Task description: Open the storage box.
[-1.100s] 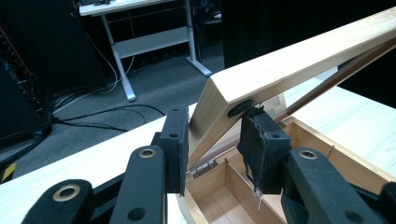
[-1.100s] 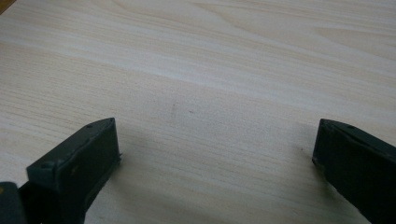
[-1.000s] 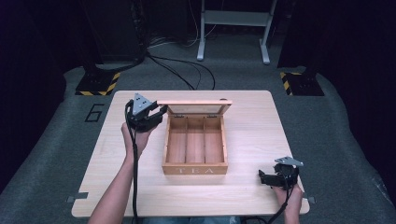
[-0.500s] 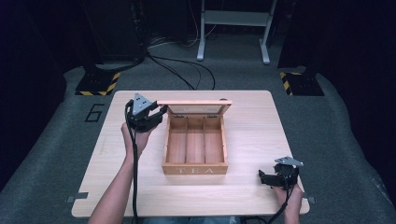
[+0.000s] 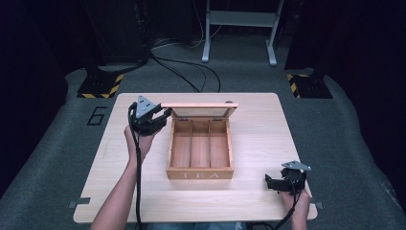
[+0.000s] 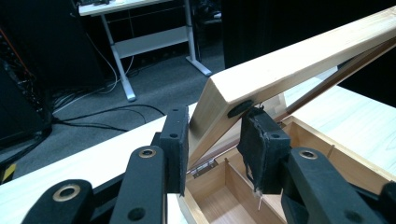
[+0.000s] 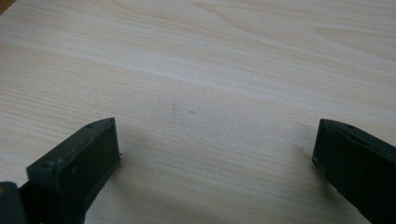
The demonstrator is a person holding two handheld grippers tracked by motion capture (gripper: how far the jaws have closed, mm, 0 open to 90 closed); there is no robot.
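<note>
Beyond the light wooden table [image 5: 268, 120], grey carpet [image 5: 364, 143] is spreading out, with a painted number 6 [image 5: 97, 115] lying near the left corner. Black cables [image 5: 184, 72] are trailing across the floor toward a white metal stand [image 5: 238, 24]. Two yellow-and-black striped bases [image 5: 100, 85], possibly equipment feet, are sitting at either side.

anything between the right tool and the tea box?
No. In the high view bare table separates the right tool from the tea box. The right gripper view shows bare wood ahead too.
</note>
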